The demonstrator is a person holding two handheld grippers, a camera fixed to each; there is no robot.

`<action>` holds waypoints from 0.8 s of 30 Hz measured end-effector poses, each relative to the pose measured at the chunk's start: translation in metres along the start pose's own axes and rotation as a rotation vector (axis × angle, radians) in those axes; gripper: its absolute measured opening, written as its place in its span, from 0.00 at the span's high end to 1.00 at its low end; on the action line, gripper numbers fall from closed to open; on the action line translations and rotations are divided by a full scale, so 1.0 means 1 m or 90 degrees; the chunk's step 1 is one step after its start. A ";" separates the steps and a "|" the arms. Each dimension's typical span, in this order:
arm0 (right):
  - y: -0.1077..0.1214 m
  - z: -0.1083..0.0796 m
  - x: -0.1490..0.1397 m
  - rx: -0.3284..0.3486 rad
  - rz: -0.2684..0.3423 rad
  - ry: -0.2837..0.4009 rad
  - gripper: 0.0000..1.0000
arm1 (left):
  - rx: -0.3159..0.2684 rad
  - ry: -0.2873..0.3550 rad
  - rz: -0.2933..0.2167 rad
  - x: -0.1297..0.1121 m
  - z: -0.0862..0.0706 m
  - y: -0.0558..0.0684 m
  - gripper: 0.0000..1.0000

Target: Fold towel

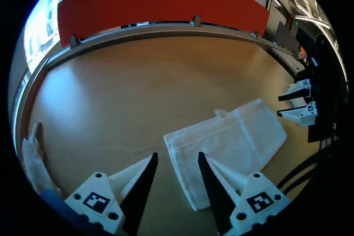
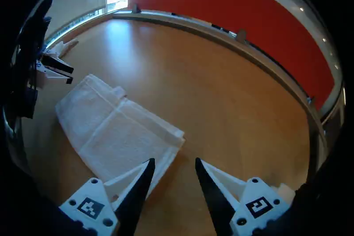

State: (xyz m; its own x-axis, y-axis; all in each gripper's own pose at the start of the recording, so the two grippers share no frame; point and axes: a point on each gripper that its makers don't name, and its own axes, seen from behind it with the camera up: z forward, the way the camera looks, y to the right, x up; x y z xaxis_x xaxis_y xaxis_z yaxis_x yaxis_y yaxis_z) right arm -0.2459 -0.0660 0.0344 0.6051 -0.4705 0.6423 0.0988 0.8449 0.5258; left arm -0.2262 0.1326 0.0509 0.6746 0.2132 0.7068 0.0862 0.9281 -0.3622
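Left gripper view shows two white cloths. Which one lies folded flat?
The towel just ahead of the left gripper, a flat layered rectangle; the other cloth at the far left looks bunched.

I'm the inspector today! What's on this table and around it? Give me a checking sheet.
Surface: light brown wooden table, bare wood around the towel.
Job's things: white terry towel, folded and lying flat.
Clutter: white crumpled cloth at the table's edge; cannot tell what it is.
Grippers: left gripper open at the towel's near edge; right gripper open by a towel corner; neither holds anything.
Cables: black cables beside the table.
Surroundings: long red panel behind the table; bright window.
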 end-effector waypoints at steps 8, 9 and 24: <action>0.002 -0.006 0.001 -0.002 0.010 0.009 0.00 | 0.009 -0.003 -0.008 -0.005 -0.005 -0.003 0.10; 0.002 -0.007 0.001 -0.002 0.010 0.009 0.00 | 0.009 -0.003 -0.009 -0.006 -0.005 -0.003 0.10; -0.006 -0.024 -0.005 0.000 0.010 0.014 0.00 | 0.010 0.005 -0.017 -0.011 -0.025 0.004 0.07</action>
State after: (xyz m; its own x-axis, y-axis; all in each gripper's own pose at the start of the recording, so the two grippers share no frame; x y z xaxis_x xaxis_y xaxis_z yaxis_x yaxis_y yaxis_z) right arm -0.2304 -0.0620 0.0145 0.6238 -0.4512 0.6382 0.0889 0.8522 0.5155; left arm -0.2152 0.1266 0.0262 0.6776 0.1863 0.7114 0.0926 0.9381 -0.3339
